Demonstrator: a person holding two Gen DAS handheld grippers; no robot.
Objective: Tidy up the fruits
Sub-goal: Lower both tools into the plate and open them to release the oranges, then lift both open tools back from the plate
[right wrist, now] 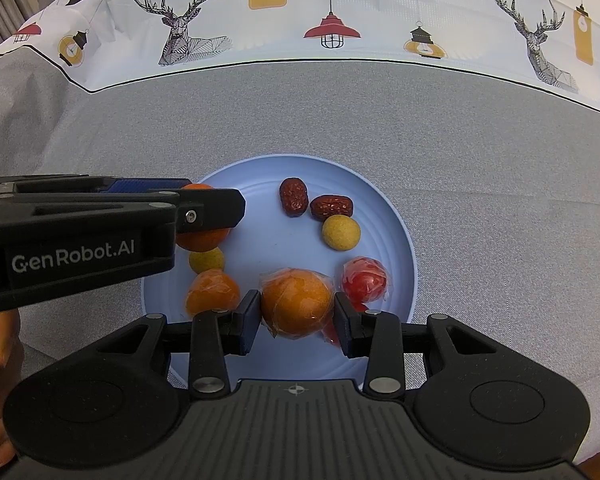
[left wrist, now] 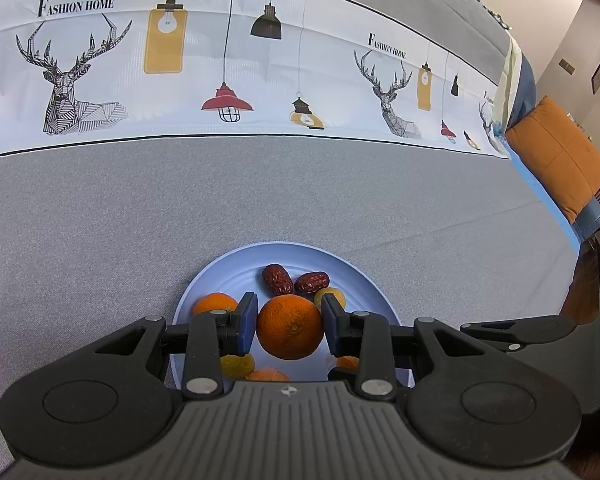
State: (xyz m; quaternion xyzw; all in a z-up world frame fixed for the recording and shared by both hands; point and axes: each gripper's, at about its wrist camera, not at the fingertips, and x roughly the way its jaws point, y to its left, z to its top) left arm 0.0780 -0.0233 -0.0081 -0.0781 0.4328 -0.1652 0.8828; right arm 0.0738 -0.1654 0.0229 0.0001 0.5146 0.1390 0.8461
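Left tongs clench a bare orange at lower centre of the left wrist view. Right tongs clench a plastic-wrapped orange at lower centre of the right wrist view. Both fruits sit over the blue plate on the grey worktop. Beyond lie two red dates.

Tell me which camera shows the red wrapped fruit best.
The right wrist view. There the red wrapped fruit lies in full sight on the blue plate, just right of the wrapped orange fruit between the right gripper's fingers. In the left wrist view I cannot find it; the left gripper and its orange block that area.
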